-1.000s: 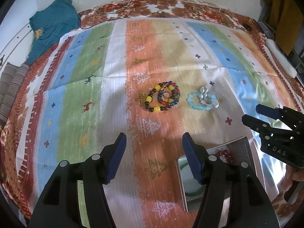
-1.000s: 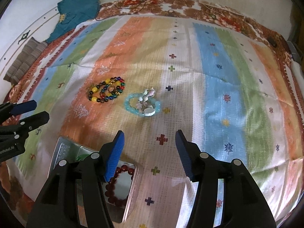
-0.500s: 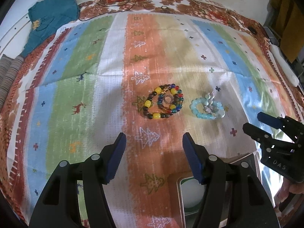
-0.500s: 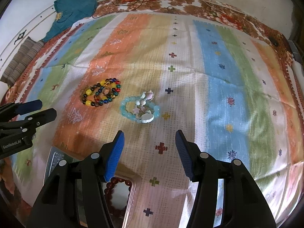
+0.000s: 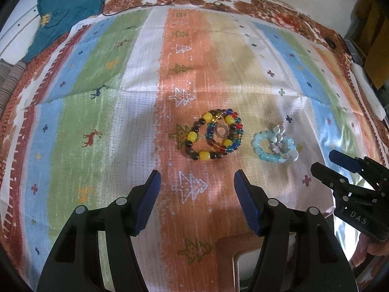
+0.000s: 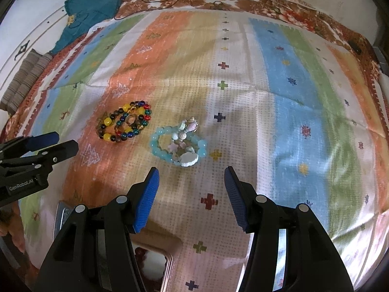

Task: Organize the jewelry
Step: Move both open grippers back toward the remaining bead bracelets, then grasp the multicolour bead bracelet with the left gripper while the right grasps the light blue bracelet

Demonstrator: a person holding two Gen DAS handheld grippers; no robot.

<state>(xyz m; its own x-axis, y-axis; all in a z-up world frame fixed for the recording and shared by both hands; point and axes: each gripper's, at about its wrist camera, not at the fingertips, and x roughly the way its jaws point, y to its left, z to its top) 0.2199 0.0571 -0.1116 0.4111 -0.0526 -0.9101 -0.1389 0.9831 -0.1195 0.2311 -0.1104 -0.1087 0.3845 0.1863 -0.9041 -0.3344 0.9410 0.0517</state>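
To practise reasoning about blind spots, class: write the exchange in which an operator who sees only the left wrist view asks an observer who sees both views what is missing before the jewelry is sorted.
Operator: I only see a corner of the tray. Is anything in it?
Observer: Yes. The right wrist view shows a dark red bead bracelet lying inside the tray.
Operator: I see the right gripper only from the side. What is it facing?
Observer: Its own view shows the right gripper open, with the pale blue bracelet lying on the cloth just beyond its tips, untouched.
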